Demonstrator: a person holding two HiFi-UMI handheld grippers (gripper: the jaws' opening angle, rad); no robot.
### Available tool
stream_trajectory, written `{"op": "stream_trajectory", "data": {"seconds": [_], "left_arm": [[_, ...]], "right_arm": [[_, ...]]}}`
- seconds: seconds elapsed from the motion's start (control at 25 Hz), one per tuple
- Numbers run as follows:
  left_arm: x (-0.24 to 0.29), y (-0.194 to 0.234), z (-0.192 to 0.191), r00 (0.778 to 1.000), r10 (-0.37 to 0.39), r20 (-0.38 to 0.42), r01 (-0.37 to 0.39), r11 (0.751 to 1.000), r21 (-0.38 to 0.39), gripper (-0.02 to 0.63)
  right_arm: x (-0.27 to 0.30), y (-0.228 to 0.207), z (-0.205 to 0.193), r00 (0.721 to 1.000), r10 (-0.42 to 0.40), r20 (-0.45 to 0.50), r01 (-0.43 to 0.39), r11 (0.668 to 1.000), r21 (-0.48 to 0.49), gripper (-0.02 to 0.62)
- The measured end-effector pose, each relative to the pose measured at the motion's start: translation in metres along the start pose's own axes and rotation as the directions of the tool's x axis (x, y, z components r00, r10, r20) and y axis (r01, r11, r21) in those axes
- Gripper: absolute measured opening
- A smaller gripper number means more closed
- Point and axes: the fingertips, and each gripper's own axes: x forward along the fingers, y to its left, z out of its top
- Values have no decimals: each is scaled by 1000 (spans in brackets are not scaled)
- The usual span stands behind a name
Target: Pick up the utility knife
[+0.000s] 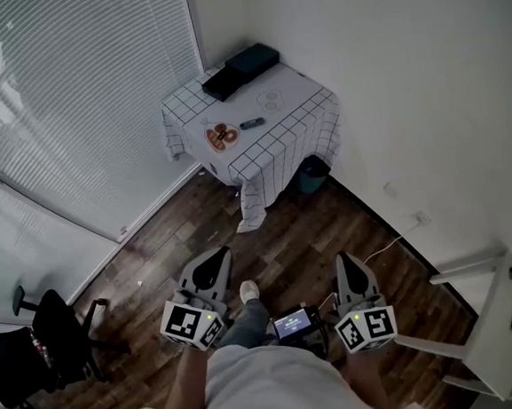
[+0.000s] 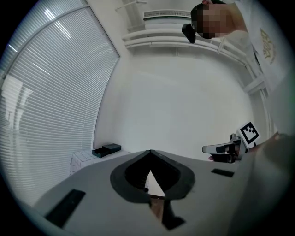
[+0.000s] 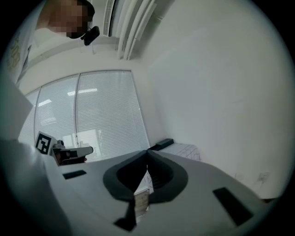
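Observation:
A small dark utility knife (image 1: 252,123) lies on a table with a checked cloth (image 1: 302,124) in the far corner of the room. Both grippers are held low near my body, far from the table and over the wooden floor. The left gripper (image 1: 217,252) points level toward the table, its jaws closed tip to tip with nothing between them (image 2: 150,151). My right gripper (image 1: 346,257) is also shut and empty (image 3: 147,151). Each gripper view shows the table's edge (image 2: 85,159) (image 3: 184,150) in the distance; the knife is too small to make out there.
On the table also sit two black boxes (image 1: 240,70), a plate with brown items (image 1: 222,137) and a clear round dish (image 1: 270,100). A dark bin (image 1: 311,175) stands under it. An office chair (image 1: 58,337) is at left, white furniture (image 1: 498,329) at right, blinds (image 1: 69,100) along the left wall.

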Motion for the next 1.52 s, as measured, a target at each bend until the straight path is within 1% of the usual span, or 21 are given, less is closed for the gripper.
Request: {"op": "stream_trajectory", "data": {"seconds": [0.2, 0.36, 0.48, 0.68, 0.88, 1.04, 1.24, 1.52], "left_arm": [[28, 22, -2, 999, 42, -18, -42, 999, 17, 5], [57, 44, 0, 999, 42, -13, -42, 999, 30, 5], [83, 67, 5, 999, 55, 1, -55, 998, 40, 5], [119, 109, 14, 996, 93, 13, -94, 995, 27, 5], [150, 137, 18, 996, 91, 25, -92, 996, 21, 5], [164, 159, 25, 995, 100, 29, -101, 994, 29, 5], [182, 183, 28, 995, 95, 18, -96, 994, 45, 5], [201, 197, 30, 995, 94, 32, -95, 995, 39, 5]], "right_arm": [[29, -7, 0, 1000, -1, -16, 0, 1000, -28, 6], [57, -20, 6, 999, -37, -2, 37, 997, -61, 6], [89, -29, 10, 999, -40, 0, 40, 997, -67, 6], [140, -36, 23, 999, -33, -8, 32, 997, -74, 6], [183, -41, 26, 999, -27, -27, 24, 997, -79, 6], [213, -36, 29, 1000, -14, -25, 12, 996, -89, 6], [238, -35, 30, 999, -15, -28, 12, 996, -92, 6], [260, -39, 30, 999, -17, -39, 13, 997, -81, 6]]}}
